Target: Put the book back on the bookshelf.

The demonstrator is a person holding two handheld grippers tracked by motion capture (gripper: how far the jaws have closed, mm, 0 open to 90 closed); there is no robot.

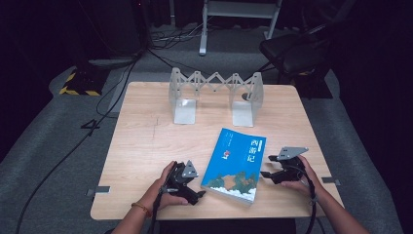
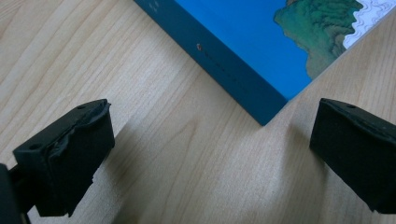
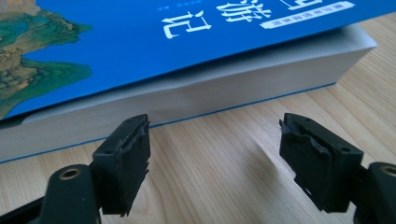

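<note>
I saw the blue book [image 1: 234,165] lying flat on the wooden table [image 1: 146,141], near the front edge. My left gripper [image 1: 199,193] sat at its left near corner, jaws spread, nothing between them. Right gripper [image 1: 267,165] faced its page edge, jaws wide, gripping nothing.

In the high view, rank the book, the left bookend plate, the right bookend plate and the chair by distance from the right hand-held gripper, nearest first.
From the right hand-held gripper:
1. Book: just to its left, lying flat.
2. Right bookend plate: beyond the book, toward the table's far edge.
3. Left bookend plate: same row, farther left.
4. Chair: off the table, on the floor behind it, at the right.
</note>
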